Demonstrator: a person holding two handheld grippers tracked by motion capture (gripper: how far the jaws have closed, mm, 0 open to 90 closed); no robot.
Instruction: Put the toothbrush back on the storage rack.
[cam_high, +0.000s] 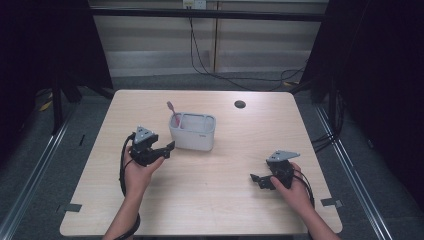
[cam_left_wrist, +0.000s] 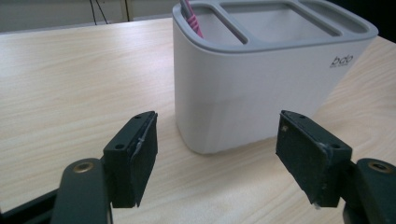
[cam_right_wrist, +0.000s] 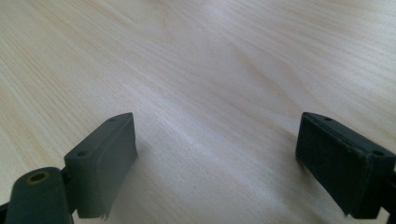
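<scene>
Toothbrush stands tilted in the white holder's left end compartment.

Holder mid-table, toothbrush in its left compartment, left hand-held gripper just beside it.

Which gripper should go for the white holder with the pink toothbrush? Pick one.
Left. The left gripper sits beside the white holder, open jaws facing it. The right gripper is farther off, facing bare table.

holder: white, grey rim
toothbrush: pink
counter: pale wood grain
left tool: black
right tool: black
</scene>
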